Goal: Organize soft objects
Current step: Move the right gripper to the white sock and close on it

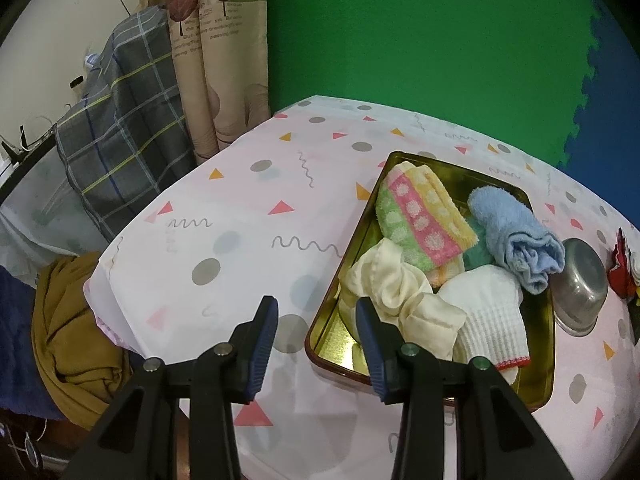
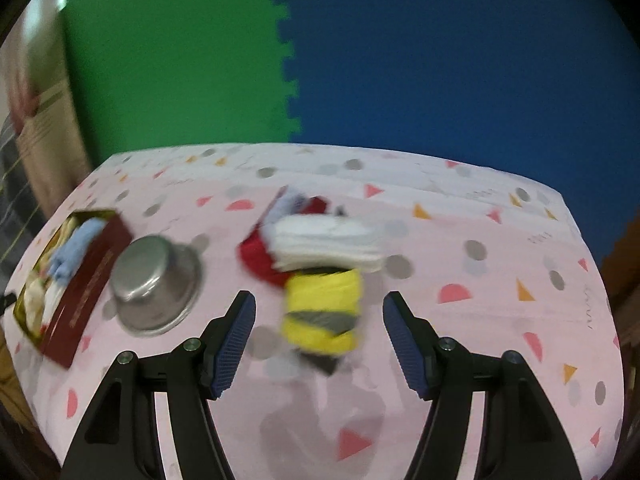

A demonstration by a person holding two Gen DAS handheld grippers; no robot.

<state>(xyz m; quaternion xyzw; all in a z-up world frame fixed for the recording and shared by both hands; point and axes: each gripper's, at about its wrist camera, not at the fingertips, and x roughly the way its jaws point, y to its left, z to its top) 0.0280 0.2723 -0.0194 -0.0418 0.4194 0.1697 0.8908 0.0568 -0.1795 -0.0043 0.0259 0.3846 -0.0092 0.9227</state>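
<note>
A gold tin box (image 1: 332, 340) with red outer walls holds soft things: a striped dotted towel (image 1: 420, 216), a blue rolled cloth (image 1: 516, 236), a cream cloth (image 1: 396, 296) and a white knit glove (image 1: 488, 320). My left gripper (image 1: 316, 344) is open and empty over the box's near left corner. In the right wrist view the box (image 2: 72, 280) is at the far left. A blurred pile lies ahead: a yellow and grey cloth (image 2: 324, 312), white folded cloths (image 2: 328, 244), a red cloth (image 2: 260, 260). My right gripper (image 2: 320, 340) is open, its fingers either side of the yellow cloth.
An upturned steel bowl (image 1: 580, 284) stands right of the box; it also shows in the right wrist view (image 2: 156, 284). The table has a pink patterned cover (image 1: 240, 240). A mustard cloth (image 1: 72, 340) and a plaid cushion (image 1: 120, 136) lie off the left edge. Green and blue foam wall behind.
</note>
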